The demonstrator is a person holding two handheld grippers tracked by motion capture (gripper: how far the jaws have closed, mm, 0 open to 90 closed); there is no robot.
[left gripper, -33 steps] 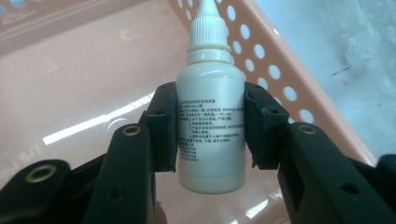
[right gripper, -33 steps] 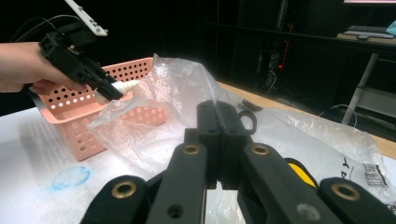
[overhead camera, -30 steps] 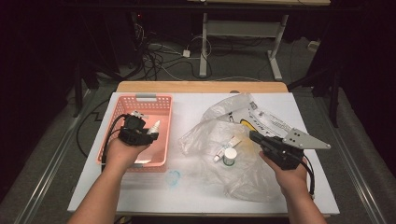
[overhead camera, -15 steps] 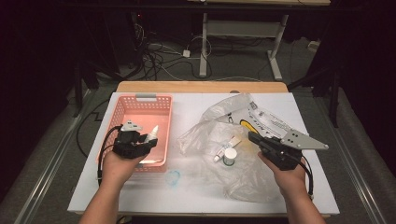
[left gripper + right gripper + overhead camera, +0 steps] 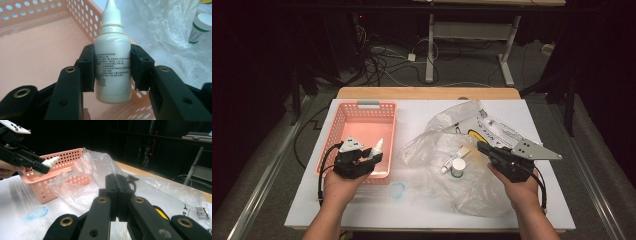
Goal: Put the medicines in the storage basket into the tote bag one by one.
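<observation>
The right tongs point(image 5: 117, 195) rise from the bottom edge, jaws pressed flat together. Just past their tips a clear plastic bag point(image 5: 95, 175) billows up off the white counter point(image 5: 17, 195). Beyond it sits a pink basket point(image 5: 65, 162). Top left, the left tongs point(image 5: 40, 167) hold a white bottle point(image 5: 48, 162) over the basket's rim. A blue smudge point(image 5: 37, 212) marks the counter.
</observation>
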